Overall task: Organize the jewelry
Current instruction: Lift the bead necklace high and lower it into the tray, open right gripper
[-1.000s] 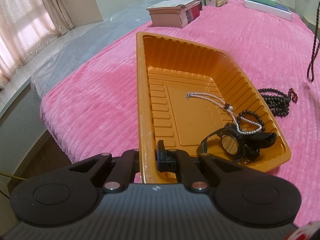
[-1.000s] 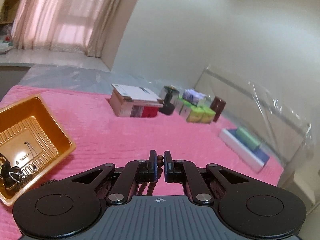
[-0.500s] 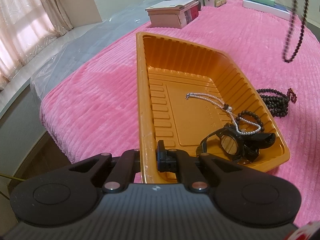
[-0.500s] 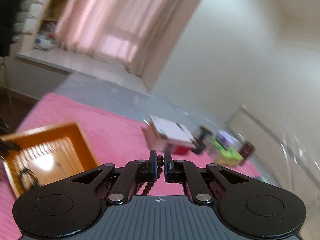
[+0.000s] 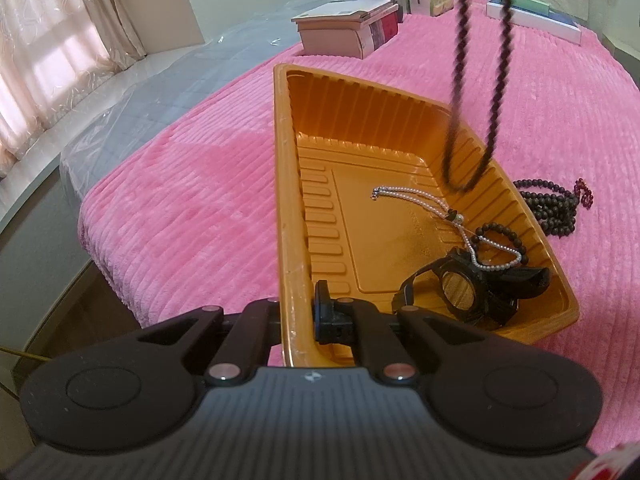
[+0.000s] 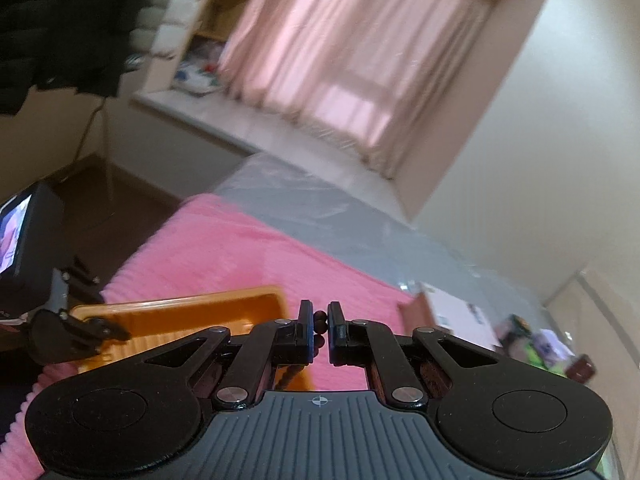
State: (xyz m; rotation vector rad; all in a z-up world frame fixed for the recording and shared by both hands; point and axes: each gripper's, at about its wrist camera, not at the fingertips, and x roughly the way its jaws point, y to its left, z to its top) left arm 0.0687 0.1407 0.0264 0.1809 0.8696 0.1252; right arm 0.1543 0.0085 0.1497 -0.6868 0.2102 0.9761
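Bright pink ribbed blanket (image 5: 208, 200) over the bed. Glossy orange tray (image 5: 288, 184) with ridged walls. Inside: silvery-white pearl chain (image 5: 416, 196), black bead bracelet (image 5: 500, 236), black watch (image 5: 468, 292) with a dull brownish face. Dark, nearly black bead necklace (image 5: 460, 80) hanging, blurred. On the blanket, a heap of black beads (image 5: 556, 208) with a dark red tip. Black left gripper (image 5: 298, 316) and black right gripper (image 6: 319, 330), ribbed grey bodies. Pale pink curtains (image 6: 348, 52) with faint swirls. Cream walls (image 6: 560, 128). Lime-green boxes (image 5: 430, 2) far back.
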